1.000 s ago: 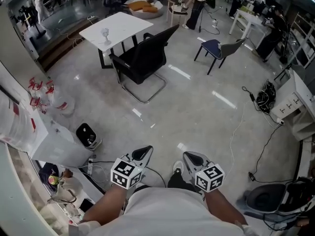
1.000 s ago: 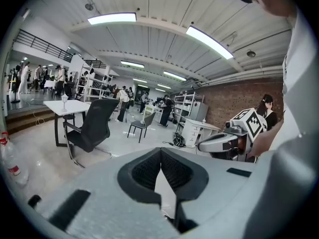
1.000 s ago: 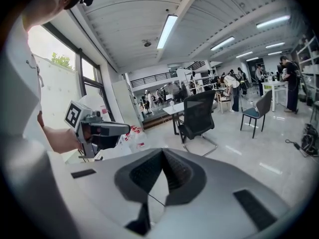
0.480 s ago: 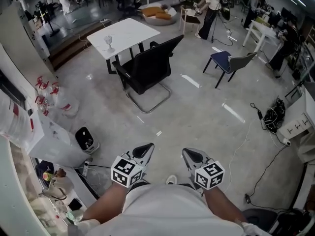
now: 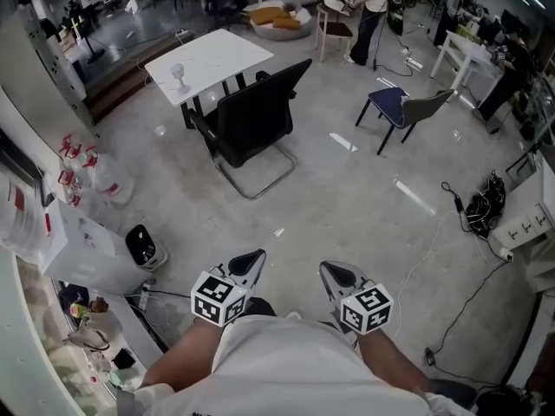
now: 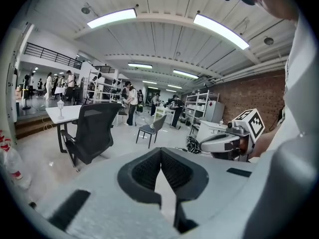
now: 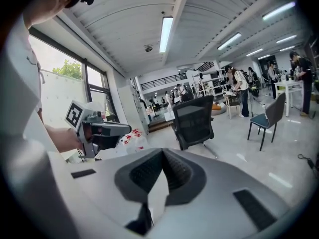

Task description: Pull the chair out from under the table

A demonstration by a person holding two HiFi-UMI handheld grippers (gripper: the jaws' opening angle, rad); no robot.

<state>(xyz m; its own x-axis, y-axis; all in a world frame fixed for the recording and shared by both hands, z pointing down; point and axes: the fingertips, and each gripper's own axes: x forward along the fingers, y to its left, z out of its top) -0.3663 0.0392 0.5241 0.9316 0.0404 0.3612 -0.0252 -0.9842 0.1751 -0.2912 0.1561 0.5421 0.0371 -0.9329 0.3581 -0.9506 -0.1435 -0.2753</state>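
grip: left hand-held gripper (image 5: 252,257), right hand-held gripper (image 5: 330,269) closed, empty | risk: pulled chair (image 5: 251,120) knocks bench (image 5: 217,50), glass (image 5: 179,74) may fall

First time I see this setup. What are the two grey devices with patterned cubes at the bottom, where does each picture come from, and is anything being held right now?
There is no robot here. A person carries a two-jaw gripper in each hand, the left gripper and the right gripper; the cubes are part of them. The overhead picture comes from a camera on the person's head. The other two cameras ride on the grippers and look along their jaws. Both pairs of jaws are shut on nothing. Across the floor a black chair stands at a white table, which bears a glass.
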